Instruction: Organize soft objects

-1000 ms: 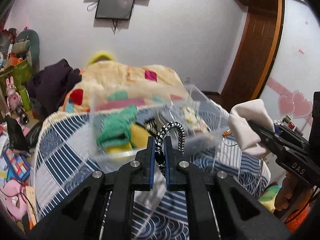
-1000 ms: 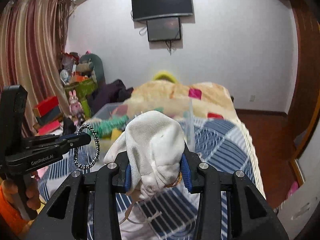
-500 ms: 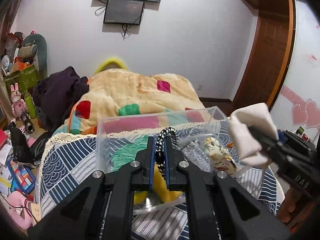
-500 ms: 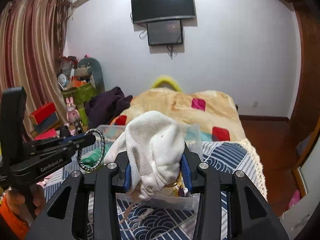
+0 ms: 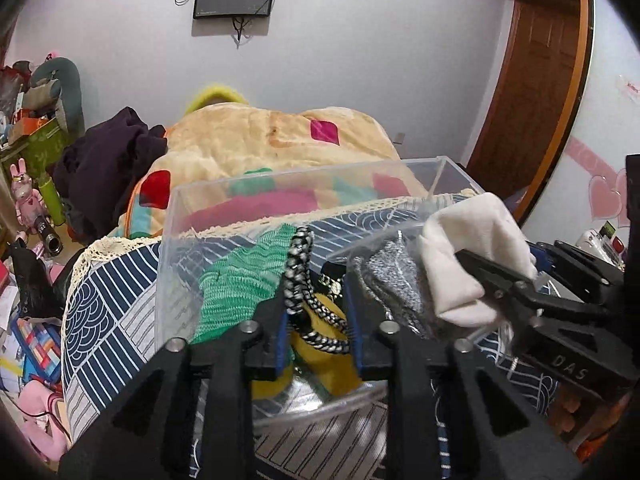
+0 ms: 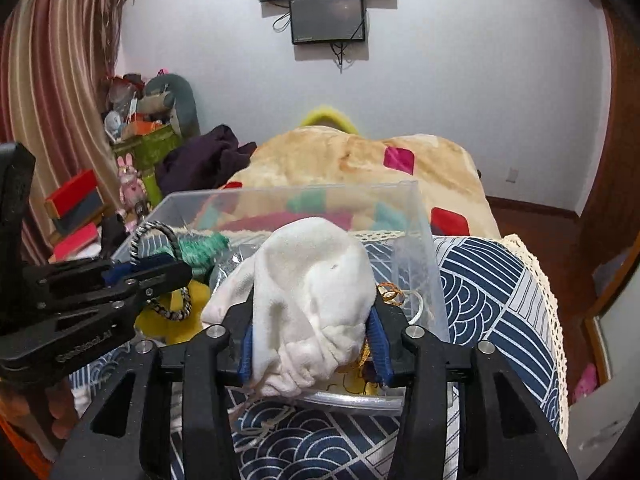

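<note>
A clear plastic box (image 5: 280,184) (image 6: 424,248) stands on the blue patterned bedspread. It holds a green knit cloth (image 5: 236,284) (image 6: 200,248), a yellow item (image 5: 320,360) and a silver mesh piece (image 5: 392,280). My left gripper (image 5: 318,316) (image 6: 160,268) has its jaws parted over the box, and the black-and-white braided loop (image 5: 304,280) (image 6: 160,232) hangs loosely between them. My right gripper (image 6: 312,344) (image 5: 492,284) is shut on a white cloth pouch (image 6: 312,292) (image 5: 468,248) over the box's near right part.
A cream quilt (image 5: 260,144) with coloured patches lies behind the box. Dark clothing (image 5: 104,160) is heaped at the left. Toys and clutter (image 5: 28,208) fill the floor on the left. A wooden door (image 5: 532,80) is at the right.
Both grippers moved forward and down over the clear box. The left jaws have opened from a tight pinch on the braided loop, which now sags between them. The right still grips the pouch.
</note>
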Available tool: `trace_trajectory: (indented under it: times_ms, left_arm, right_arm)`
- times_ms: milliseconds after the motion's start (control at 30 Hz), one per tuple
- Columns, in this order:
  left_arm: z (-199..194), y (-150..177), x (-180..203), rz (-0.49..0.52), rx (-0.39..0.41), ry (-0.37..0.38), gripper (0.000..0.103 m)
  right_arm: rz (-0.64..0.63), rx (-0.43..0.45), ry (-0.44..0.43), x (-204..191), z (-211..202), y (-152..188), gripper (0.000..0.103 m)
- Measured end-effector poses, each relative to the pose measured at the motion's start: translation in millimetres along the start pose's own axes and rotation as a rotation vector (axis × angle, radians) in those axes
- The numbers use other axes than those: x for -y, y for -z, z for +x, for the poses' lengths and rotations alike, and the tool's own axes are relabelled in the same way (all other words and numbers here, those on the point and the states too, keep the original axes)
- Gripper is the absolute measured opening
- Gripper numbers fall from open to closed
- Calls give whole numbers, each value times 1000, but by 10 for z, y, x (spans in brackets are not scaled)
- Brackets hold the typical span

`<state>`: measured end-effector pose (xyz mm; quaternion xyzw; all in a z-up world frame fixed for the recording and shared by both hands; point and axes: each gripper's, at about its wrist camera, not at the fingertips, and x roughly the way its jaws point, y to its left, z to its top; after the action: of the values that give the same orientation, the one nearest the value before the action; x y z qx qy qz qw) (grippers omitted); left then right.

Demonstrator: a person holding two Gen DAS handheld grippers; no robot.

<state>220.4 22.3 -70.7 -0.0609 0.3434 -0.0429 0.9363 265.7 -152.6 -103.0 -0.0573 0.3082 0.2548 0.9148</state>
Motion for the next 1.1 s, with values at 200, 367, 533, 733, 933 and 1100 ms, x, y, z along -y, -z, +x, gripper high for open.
trace_trajectory:
  times_ms: [200, 367, 533, 733, 933, 1100]
  left_arm:
    - [-229, 81, 34, 22, 42, -22, 65]
    - [-433, 84, -3, 18, 66, -11, 66]
    - [-749, 58, 3, 15, 135, -6, 66]
    - [-1251, 34, 141, 37, 251, 13, 66]
    - [-1718, 104, 288, 77, 358, 12, 79]
    - [-1997, 223, 356, 87, 422, 12, 96]
  right_arm:
    - [-15, 1, 31, 14, -75, 3, 59]
    - [-22, 52, 59, 29, -251, -2, 68]
    - [-19, 111, 43, 46, -555, -33, 68]
    - [4, 236, 22, 15, -1042, -79, 78]
    - [3, 324, -4, -75, -1412, -71, 81]
    - [-24, 348, -15, -205, -1553, 5, 83]
